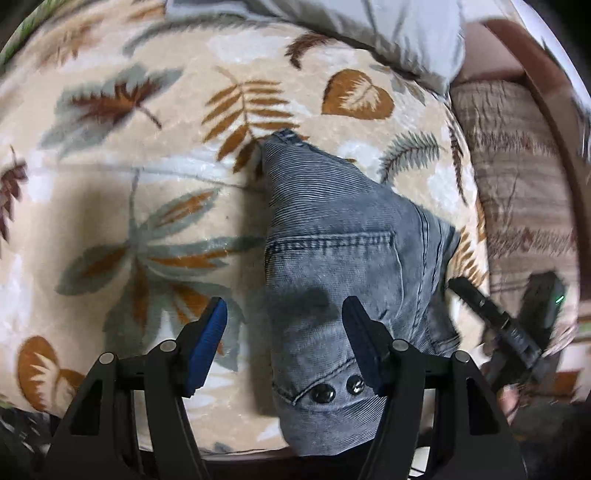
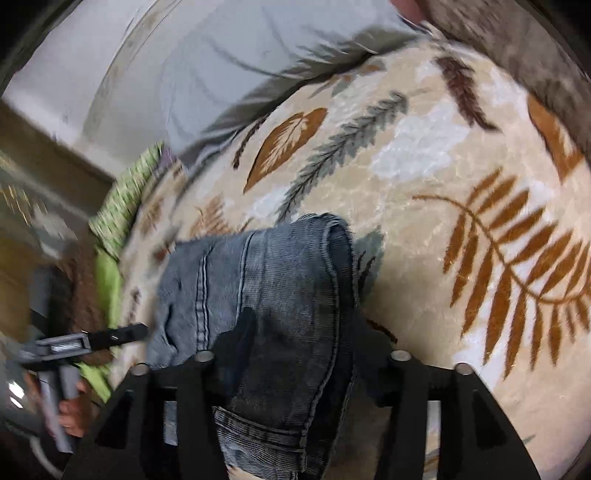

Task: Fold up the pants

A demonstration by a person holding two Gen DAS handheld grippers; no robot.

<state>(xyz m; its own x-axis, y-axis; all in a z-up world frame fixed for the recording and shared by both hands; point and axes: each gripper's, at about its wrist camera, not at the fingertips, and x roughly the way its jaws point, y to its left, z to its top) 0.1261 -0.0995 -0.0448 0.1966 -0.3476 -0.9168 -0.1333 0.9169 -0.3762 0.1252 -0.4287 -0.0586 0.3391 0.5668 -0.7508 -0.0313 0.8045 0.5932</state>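
Note:
Grey-blue denim pants [image 1: 332, 251] lie folded into a compact bundle on a cream leaf-print blanket [image 1: 147, 166]. My left gripper [image 1: 284, 325] is open, its blue pads spread over the bundle's near end by the waistband rivets, holding nothing. The right gripper [image 1: 491, 314] shows at the bundle's right side, blurred. In the right wrist view the pants [image 2: 280, 288] lie under and between my right gripper's [image 2: 295, 354] arms; its fingertips are hidden by the cloth. The left gripper [image 2: 107, 338] shows at the left.
A pale grey pillow [image 1: 388, 33] lies at the far edge of the blanket. A brown patterned cover [image 1: 517, 184] borders the bed on the right. A green patterned cloth [image 2: 125, 206] lies at the bed's edge in the right wrist view.

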